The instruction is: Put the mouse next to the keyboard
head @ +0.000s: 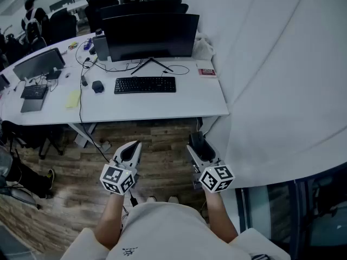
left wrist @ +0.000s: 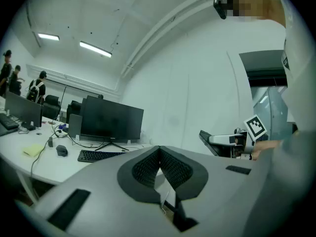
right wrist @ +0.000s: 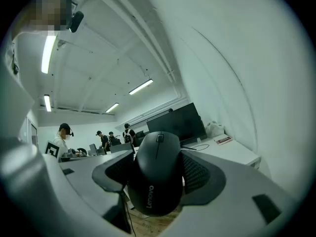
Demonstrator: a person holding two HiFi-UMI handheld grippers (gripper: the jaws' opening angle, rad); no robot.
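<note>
Your right gripper [head: 198,145] clamps the mouse [right wrist: 157,177]; your left gripper [head: 133,148] has its jaws together, empty. The keyboard [head: 145,84] lies at twelve o'clock on the desk [head: 206,99].

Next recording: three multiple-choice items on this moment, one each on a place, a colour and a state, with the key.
1. Where does the keyboard lie? A) on the floor B) on the white desk, before the monitor C) on a shelf
2. What colour is the mouse in the right gripper? A) white B) red C) black
3. How do the left gripper's jaws stand? A) together, empty B) wide apart C) closed on a pen
Key: B, the head view shows it there; C, it looks black between the jaws; A, they meet with nothing between.
</note>
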